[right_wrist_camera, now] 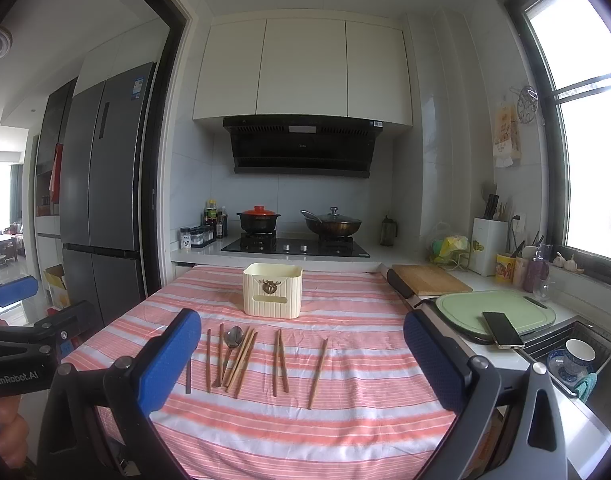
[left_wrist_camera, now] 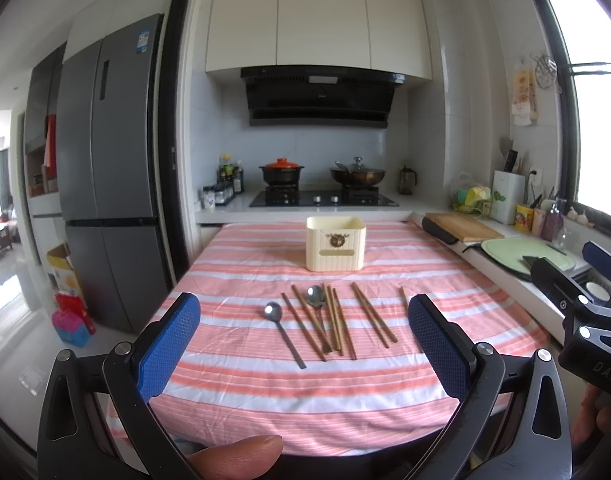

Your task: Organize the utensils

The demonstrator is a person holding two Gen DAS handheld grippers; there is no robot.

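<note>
Both the left hand-held gripper [left_wrist_camera: 304, 340] and right hand-held gripper [right_wrist_camera: 301, 356] hovered released before the cream holder [left_wrist_camera: 335, 243]; chopsticks [left_wrist_camera: 372, 317] and spoons [left_wrist_camera: 283, 331] lay loose in front of it, awaiting collection.

"GenRobot.AI" on left gripper [right_wrist_camera: 13, 376] body; "DAS" on right gripper [left_wrist_camera: 603, 372] body.

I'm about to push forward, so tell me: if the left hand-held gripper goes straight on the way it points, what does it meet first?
Probably the utensils: the open left hand-held gripper frames the chopsticks and two spoons on the striped tablecloth. The cream holder box lies beyond. Depth is unclear.
</note>
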